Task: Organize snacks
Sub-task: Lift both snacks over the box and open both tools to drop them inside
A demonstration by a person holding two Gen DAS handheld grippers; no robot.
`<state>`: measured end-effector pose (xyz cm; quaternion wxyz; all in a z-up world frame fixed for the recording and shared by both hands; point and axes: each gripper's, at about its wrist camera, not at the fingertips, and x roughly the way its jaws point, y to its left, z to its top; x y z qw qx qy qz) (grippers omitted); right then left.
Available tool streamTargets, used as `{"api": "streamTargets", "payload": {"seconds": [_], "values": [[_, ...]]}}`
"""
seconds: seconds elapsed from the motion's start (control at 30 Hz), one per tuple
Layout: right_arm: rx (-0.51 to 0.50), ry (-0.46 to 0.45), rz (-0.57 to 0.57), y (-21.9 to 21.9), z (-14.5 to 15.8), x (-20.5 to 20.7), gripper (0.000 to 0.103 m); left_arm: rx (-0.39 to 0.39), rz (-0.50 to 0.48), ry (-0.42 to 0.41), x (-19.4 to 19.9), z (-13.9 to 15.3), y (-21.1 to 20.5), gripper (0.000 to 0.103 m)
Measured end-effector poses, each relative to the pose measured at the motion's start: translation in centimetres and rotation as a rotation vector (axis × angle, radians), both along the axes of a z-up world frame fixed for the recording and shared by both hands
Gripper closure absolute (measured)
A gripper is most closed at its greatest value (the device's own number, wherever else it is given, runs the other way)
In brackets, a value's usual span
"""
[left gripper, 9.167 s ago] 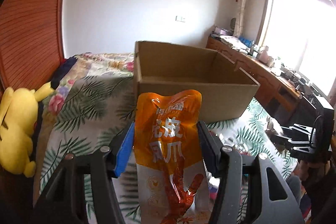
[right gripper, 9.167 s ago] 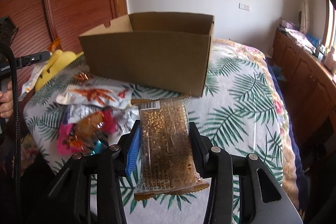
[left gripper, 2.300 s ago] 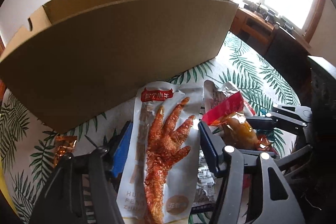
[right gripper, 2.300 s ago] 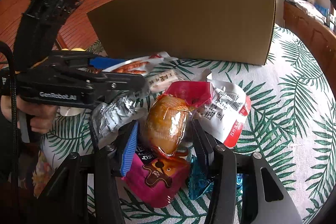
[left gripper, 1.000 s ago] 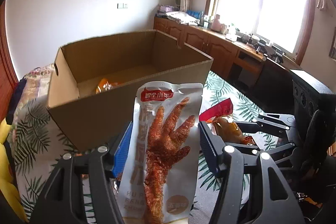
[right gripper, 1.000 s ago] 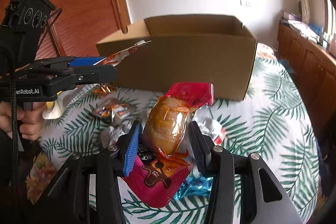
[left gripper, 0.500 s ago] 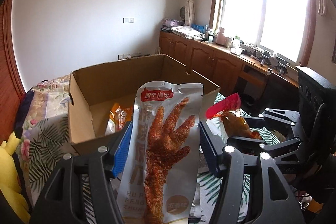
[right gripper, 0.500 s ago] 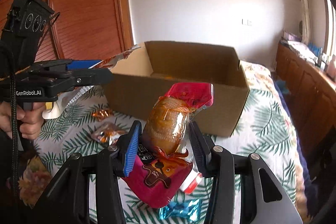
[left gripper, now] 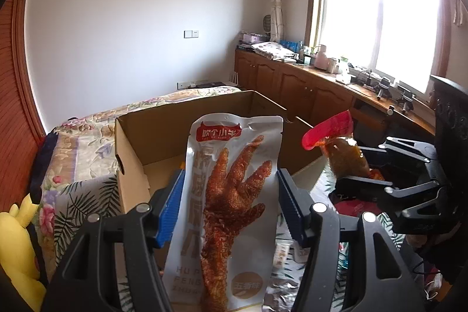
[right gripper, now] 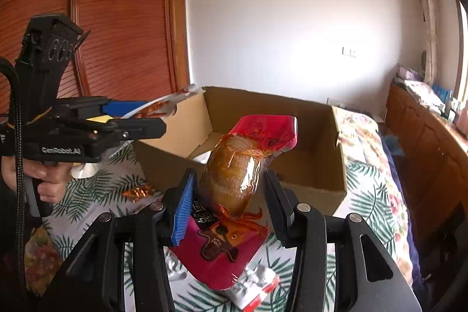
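The right tool [right gripper: 228, 195] grips a red-topped snack pouch [right gripper: 234, 174] (amber contents) before the cardboard box [right gripper: 307, 165].

The pouch [left gripper: 231, 195] was white with a red-brown claw and red label. The pack [right gripper: 234, 180] was amber with a red top; the box [right gripper: 310, 165] brown, the sheet [right gripper: 371, 195] green-leafed on white.

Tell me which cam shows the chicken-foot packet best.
Left wrist: the chicken-foot packet fills the centre, face-on, print legible, clamped in the left claw. Right wrist shows only its top edge, side-on.
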<state>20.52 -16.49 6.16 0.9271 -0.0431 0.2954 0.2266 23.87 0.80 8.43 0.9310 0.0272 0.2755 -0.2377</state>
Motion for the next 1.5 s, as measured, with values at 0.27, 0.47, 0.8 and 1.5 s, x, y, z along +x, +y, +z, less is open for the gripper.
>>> {"api": "streamTargets", "payload": {"seconds": [0.27, 0.47, 0.8, 1.5], "values": [[-0.013, -0.002, 0.023, 0.9, 0.3, 2.8, 0.056, -0.007, 0.029, -0.002, 2.0, -0.1, 0.6, 0.042], [-0.014, 0.002, 0.038, 1.5, 0.0, 4.7, 0.056, -0.009, 0.046, 0.002, 3.9, -0.2, 0.9, 0.042], [-0.009, 0.019, 0.040, 1.4, -1.4, 8.1, 0.056, -0.018, 0.068, 0.033, 7.2, -1.2, 1.0, 0.042], [-0.018, 0.128, 0.016, 0.5, -5.1, 11.5, 0.054, 0.035, 0.115, 0.089, 10.1, -2.6, -1.5, 0.037]]}}
